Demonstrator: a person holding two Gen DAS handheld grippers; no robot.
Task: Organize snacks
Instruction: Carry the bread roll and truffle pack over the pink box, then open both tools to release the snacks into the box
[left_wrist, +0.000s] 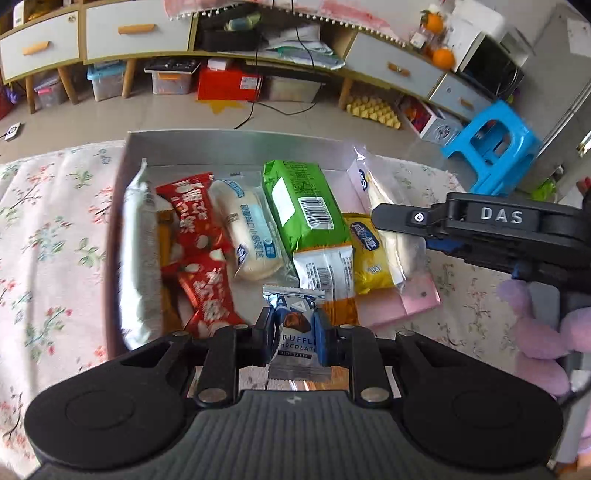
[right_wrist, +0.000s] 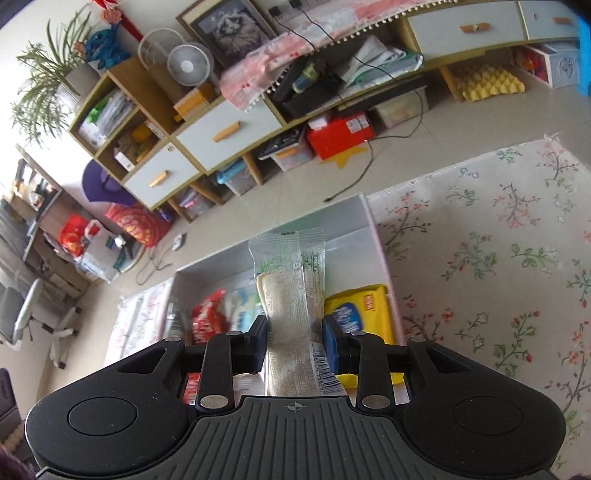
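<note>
A pale open box (left_wrist: 236, 144) lies on a floral cloth and holds several snack packs: red ones (left_wrist: 195, 221), a white bun (left_wrist: 243, 232), a green pack (left_wrist: 303, 203) and a yellow pack (left_wrist: 365, 251). My left gripper (left_wrist: 294, 338) is shut on a small truffle chocolate packet (left_wrist: 294, 332), held over the box's near edge. My right gripper (right_wrist: 294, 347) is shut on a clear-wrapped pale cake bar (right_wrist: 291, 295) over the same box (right_wrist: 373, 236). In the left wrist view the right gripper (left_wrist: 384, 219) reaches in from the right above a long clear-wrapped bun (left_wrist: 384, 199).
A floral cloth (right_wrist: 498, 277) covers the surface around the box. Beyond it, on the tiled floor, stand a low cabinet with drawers (left_wrist: 122, 33), storage bins (left_wrist: 229, 83) and a blue stool (left_wrist: 495, 147). A purple sleeve (left_wrist: 543, 332) shows at the right.
</note>
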